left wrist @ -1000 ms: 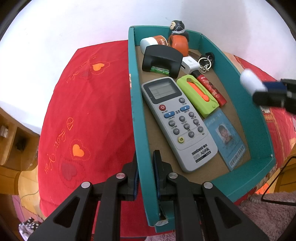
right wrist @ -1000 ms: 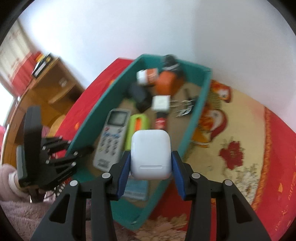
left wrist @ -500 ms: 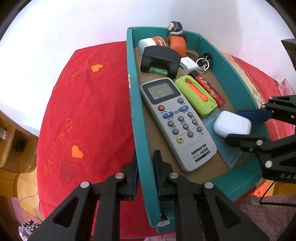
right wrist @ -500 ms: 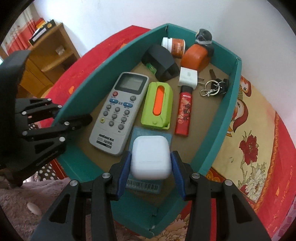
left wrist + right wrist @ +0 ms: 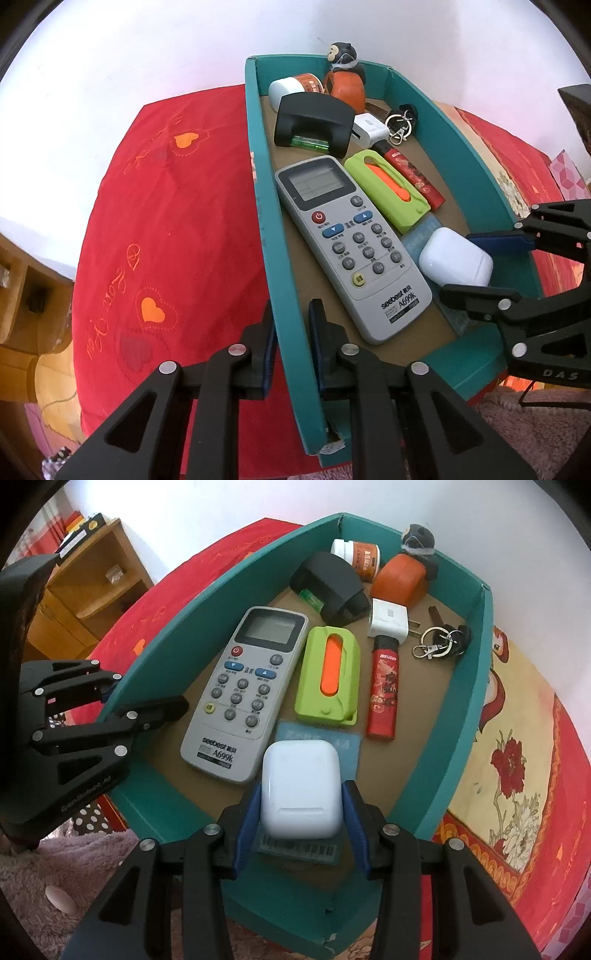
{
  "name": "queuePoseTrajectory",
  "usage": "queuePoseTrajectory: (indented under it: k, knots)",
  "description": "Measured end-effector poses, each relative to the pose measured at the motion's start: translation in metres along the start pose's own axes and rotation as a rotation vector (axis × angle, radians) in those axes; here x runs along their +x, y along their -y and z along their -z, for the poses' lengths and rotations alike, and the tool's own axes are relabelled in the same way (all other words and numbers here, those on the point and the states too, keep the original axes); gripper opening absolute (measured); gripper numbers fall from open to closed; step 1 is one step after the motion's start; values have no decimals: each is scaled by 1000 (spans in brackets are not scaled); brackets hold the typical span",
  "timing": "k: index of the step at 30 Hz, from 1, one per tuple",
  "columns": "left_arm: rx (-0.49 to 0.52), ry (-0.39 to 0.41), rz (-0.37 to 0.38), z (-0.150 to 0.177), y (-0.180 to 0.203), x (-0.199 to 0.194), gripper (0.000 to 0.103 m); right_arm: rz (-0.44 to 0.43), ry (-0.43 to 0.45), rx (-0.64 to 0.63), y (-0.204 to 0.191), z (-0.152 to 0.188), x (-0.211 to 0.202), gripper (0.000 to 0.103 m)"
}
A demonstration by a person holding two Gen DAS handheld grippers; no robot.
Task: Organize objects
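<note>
Right gripper [image 5: 301, 823] clamped white earbud case [image 5: 300, 788] low inside teal box [image 5: 436, 760], over blue card [image 5: 343, 744] beside remote [image 5: 245, 690]. Best: settle flat, then release. Left gripper [image 5: 291, 343] pinched narrow on box wall. Case's hinge seam faced camera; remote's long axis ran nearly along box length.
</note>
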State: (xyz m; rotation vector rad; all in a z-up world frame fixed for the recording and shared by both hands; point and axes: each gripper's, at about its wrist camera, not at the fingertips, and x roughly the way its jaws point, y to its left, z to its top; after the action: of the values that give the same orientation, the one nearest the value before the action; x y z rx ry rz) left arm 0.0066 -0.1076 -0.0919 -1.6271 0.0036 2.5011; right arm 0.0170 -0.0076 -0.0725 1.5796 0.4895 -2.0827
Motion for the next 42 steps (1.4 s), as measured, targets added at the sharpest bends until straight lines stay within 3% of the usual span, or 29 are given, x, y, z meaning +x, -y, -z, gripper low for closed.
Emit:
queuePoseTrajectory:
  k: [17, 19, 22, 24, 28, 29, 30, 32, 35, 42]
  knots:
    - [67, 8, 42, -2, 0, 1, 23, 23, 113, 189, 14, 13, -44, 43]
    - [70, 6, 48, -3, 0, 1, 23, 27, 135, 213, 16, 15, -49, 47]
    - [76, 1, 57, -3, -1, 1, 26, 40, 164, 238, 17, 16, -52, 62]
    - [75, -3, 77, -4, 0, 1, 33, 50, 182, 247, 16, 19, -56, 82]
    - [75, -7, 77, -5, 2, 2, 41, 69, 233, 254, 16, 20, -61, 94]
    - [67, -4, 54, -5, 1, 2, 60, 59, 235, 258, 17, 19, -60, 103]
    - [53, 2, 26, -5, -2, 3, 84, 53, 238, 264, 18, 18, -61, 103]
    - [10, 4, 24, -6, -11, 4, 103, 48, 246, 265, 18, 17, -62, 103]
    - [-55, -3, 42, -5, -22, 4, 103, 56, 250, 253, 17, 16, -62, 103]
    - [-78, -22, 4, -7, -24, 4, 103, 60, 247, 283, 25, 16, -58, 103]
